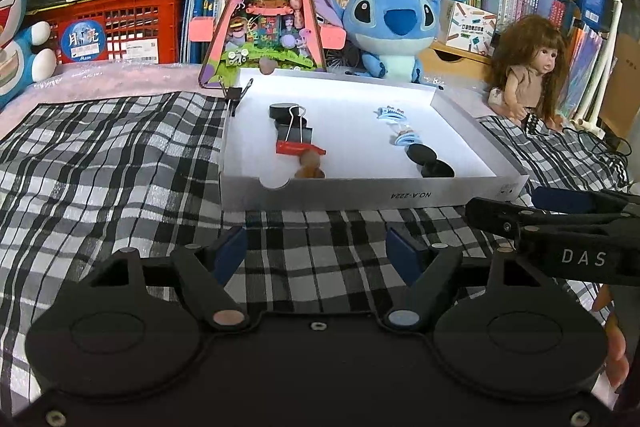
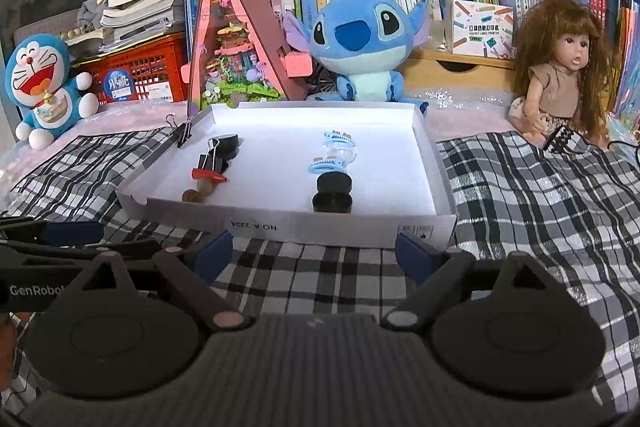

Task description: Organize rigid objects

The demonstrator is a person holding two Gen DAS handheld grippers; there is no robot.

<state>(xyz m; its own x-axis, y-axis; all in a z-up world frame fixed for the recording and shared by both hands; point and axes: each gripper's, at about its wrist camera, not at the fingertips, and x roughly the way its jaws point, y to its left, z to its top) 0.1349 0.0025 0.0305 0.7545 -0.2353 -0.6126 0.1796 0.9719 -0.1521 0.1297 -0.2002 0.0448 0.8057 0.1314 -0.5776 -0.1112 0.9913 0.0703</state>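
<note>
a shallow white box (image 1: 360, 189) sits on a black-and-white checked cloth (image 1: 100, 163), its low front wall printed with upside-down lettering. inside, small things lie in two rows running front to back. the left row has a black disc (image 1: 283, 111) at the back, a black binder clip (image 1: 294, 135) with wire handles, a red clip (image 1: 300, 148) and a brown figure (image 1: 310, 167) against the front wall. the right row has two pale blue hair clips (image 2: 334, 151) and then two black discs (image 2: 334, 191) near the front wall. another binder clip (image 2: 182, 134) is pinched on the box's back-left corner.

the left gripper (image 1: 316, 251) stands just short of the front wall, jaws spread wide with only cloth between the blue pads. the right gripper (image 2: 314, 253) is likewise wide and holds nothing, its pads low beside the front wall.

the box floor between the two rows is bare, and so is the strip along its right wall. cloth lies open to both sides of the box. behind it stand a triangular diorama (image 1: 266, 7), a blue plush (image 2: 360, 47) and a doll (image 2: 560, 67) off to the right, close to the back wall.
</note>
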